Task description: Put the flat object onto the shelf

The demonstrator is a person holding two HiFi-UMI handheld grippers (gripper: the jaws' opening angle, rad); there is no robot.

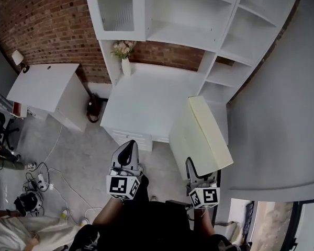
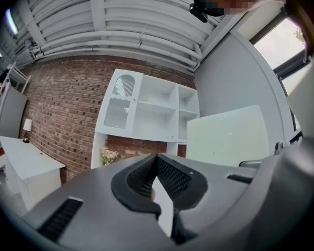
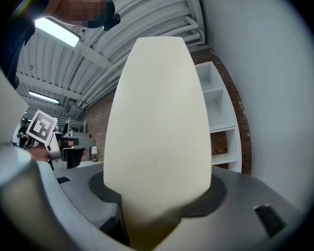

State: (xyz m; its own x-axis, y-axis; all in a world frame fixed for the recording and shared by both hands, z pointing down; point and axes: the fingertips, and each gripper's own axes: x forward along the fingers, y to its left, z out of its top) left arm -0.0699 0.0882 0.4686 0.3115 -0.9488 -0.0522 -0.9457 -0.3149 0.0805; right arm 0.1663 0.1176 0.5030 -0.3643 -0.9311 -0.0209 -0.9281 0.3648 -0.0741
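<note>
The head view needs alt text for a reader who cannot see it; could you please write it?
Seen from above, the right gripper clamps the near end of a pale flat board, held up before a white desk with a shelf unit. The left gripper, jaws together and empty, is beside it.

Shelf bays (image 1: 188,35) look open; only a flower vase (image 1: 125,66) crowds the desktop (image 1: 146,103).
</note>
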